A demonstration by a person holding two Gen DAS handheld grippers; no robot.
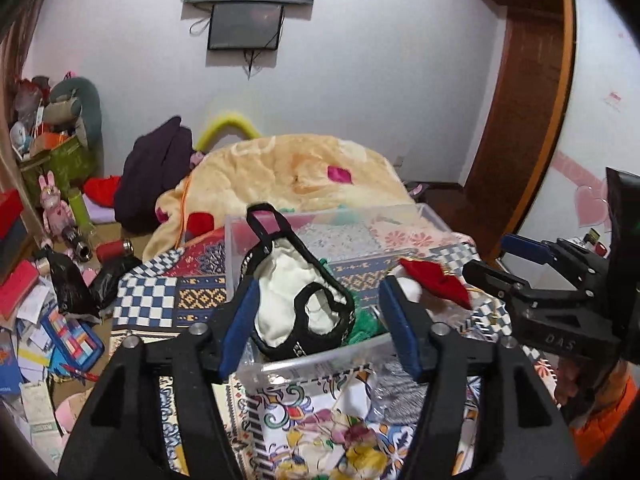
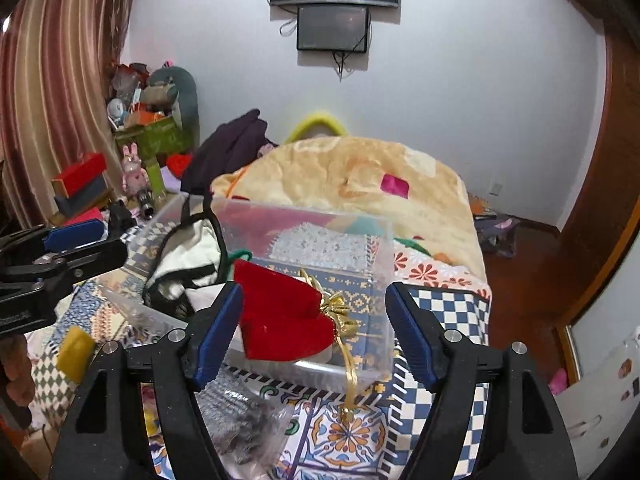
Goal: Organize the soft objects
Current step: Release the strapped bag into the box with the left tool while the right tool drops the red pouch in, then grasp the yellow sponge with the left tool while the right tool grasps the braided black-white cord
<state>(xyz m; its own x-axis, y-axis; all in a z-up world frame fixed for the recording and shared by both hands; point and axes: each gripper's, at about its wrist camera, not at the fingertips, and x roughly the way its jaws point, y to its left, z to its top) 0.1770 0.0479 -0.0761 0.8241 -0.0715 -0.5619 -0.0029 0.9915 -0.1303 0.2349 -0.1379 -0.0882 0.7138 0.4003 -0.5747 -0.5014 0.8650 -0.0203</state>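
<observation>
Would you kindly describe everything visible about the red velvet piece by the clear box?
The red velvet piece looks soft and plush, folded into two lobes, with a gold ribbon bow at one end trailing a strand downward. It lies over the near rim of the clear plastic box, between the open right claw, unpinched.

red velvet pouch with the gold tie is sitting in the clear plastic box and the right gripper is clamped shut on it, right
Not quite. The red velvet pouch with the gold tie is in the clear plastic box, but the right gripper is not clamped on it: the right wrist view shows its blue pads spread wide with the pouch lying loose between them.
</observation>
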